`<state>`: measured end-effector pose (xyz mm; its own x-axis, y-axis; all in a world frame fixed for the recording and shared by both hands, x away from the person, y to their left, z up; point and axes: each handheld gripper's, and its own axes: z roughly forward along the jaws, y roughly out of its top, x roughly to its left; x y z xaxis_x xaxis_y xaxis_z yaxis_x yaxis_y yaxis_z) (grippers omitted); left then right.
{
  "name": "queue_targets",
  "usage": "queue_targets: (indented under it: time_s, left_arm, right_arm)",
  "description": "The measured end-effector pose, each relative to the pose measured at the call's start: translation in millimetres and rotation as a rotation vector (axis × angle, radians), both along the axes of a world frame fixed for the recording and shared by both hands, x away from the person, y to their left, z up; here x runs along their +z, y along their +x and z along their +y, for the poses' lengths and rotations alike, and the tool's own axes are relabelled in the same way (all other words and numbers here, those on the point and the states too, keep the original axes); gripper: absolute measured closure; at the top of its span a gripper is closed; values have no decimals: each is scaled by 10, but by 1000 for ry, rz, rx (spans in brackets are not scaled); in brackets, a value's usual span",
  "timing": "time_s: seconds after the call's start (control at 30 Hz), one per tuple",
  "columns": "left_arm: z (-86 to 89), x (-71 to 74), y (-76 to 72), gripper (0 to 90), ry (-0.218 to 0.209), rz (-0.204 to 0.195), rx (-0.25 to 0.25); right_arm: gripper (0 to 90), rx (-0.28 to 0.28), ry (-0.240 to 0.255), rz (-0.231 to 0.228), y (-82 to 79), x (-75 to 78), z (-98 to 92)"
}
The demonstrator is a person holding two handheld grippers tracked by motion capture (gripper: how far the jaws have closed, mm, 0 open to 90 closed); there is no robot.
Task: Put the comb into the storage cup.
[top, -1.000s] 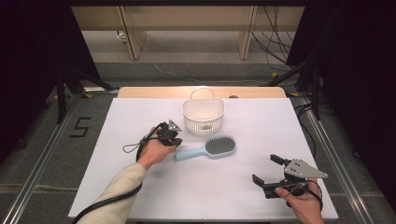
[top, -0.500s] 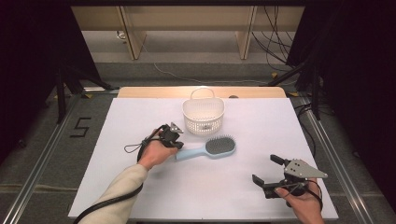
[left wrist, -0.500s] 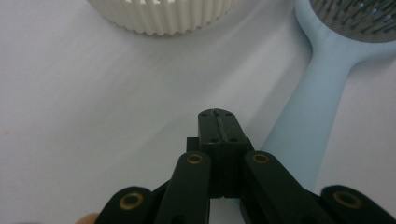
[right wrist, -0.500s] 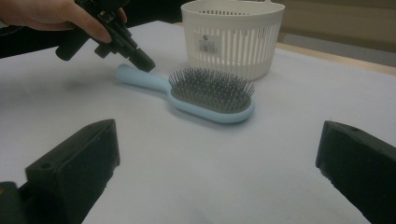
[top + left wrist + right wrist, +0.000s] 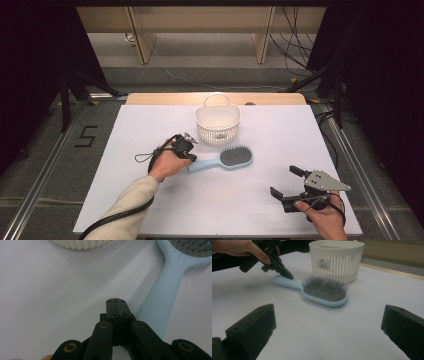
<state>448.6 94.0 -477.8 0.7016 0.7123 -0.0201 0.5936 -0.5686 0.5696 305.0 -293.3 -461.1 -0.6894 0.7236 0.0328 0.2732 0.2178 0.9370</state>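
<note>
The left gripper [image 5: 192, 156], jaws together, sits by the brush [image 5: 224, 159] handle near the white basket [image 5: 217, 124], while the right gripper [image 5: 289, 183] waits apart, jaws wide, near the table [image 5: 125, 145] edge.

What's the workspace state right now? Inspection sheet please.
Surface: white table top, flat, mostly bare.
Job's things: light blue hairbrush lying bristles up; white slotted basket upright just behind it, contents not visible.
Clutter: nothing seen.
Grippers: left claw shut, empty, tip beside the brush handle's end, contact unclear; right claw open, empty, near the table's front right corner.
Cables: black cable trails along the left sleeve; loose cables on the floor behind.
Surroundings: wooden shelving behind the table, dark curtains at both sides, a 5 marked on the floor.
</note>
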Motion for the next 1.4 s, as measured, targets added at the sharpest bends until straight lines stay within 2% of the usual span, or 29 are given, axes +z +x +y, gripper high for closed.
queue_targets:
  time_s: [0.3,0.73,1.13,1.4]
  left_arm:
    - [-18,19,-63,900,8,35,-12]
    - [-27,30,-215,900,9,60,-41]
    - [-43,24,-385,900,-1,66,-82]
    - [-65,21,-470,900,-1,65,-91]
  right_arm:
    - [3,-1,1,1,1,-1,-1]
    - [3,-1,-2,0,0,-1,0]
    - [3,-1,-2,0,1,-2,1]
    - [3,0,-4,1,0,-1,1]
